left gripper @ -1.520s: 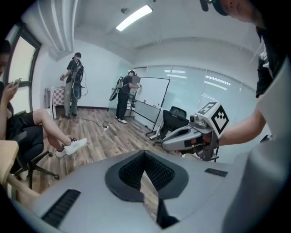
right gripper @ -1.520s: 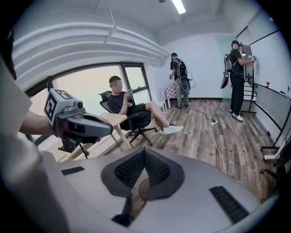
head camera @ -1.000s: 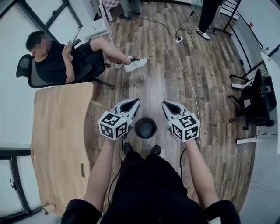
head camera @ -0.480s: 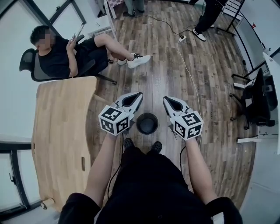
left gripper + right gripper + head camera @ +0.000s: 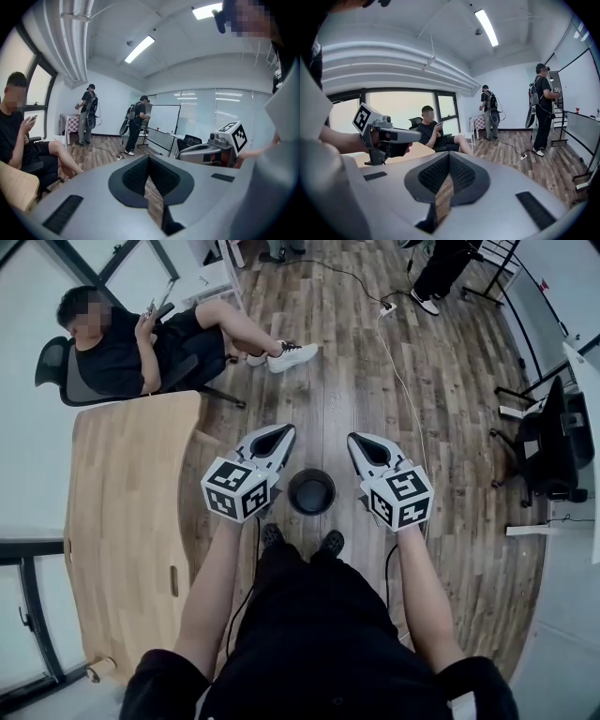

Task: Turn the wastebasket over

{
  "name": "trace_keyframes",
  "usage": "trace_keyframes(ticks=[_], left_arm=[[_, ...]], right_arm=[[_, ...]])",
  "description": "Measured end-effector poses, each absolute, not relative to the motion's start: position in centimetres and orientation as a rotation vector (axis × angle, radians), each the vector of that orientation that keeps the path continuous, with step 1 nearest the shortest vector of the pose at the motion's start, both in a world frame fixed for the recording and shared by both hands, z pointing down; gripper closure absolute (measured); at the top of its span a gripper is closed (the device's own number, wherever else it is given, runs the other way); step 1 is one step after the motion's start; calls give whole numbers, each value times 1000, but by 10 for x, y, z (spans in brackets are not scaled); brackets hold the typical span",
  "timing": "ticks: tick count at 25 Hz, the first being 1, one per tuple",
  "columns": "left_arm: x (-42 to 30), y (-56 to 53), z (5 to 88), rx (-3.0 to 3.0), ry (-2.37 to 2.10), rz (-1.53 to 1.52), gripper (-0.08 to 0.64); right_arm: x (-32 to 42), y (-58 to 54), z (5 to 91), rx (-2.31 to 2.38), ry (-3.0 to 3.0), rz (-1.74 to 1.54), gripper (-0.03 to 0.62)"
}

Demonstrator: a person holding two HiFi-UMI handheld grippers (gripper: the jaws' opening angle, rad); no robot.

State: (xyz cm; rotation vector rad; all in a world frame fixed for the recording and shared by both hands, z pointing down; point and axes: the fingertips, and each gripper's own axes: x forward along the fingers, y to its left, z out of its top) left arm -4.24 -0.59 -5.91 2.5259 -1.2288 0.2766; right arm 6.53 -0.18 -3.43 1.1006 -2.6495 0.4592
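Observation:
A small black round wastebasket (image 5: 311, 491) stands upright on the wooden floor with its mouth up, right in front of the person's feet. My left gripper (image 5: 284, 434) is held above the floor to its left, jaws shut and empty. My right gripper (image 5: 354, 442) hovers to the basket's right, jaws shut on nothing as well. Neither touches the basket. The left gripper view shows its closed jaws (image 5: 149, 158) pointing across the room, and the right gripper view shows closed jaws (image 5: 449, 154). The basket appears in neither gripper view.
A light wooden table (image 5: 122, 521) lies to the left. A person sits in an office chair (image 5: 122, 352) at the back left. A white cable (image 5: 405, 390) runs over the floor at the back right. A black chair (image 5: 558, 451) stands at the right. Other people stand at the far end.
The head view has shifted slightly. Both grippers stay on either side of the basket, still shut. The basket has not moved.

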Motion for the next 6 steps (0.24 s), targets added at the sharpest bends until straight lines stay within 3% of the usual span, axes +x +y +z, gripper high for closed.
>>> trace_keyframes(ticks=[6], left_arm=[[-38, -5, -58, 2526, -1221, 277, 543]], right_arm=[[69, 0, -39, 1110, -2646, 426, 560]])
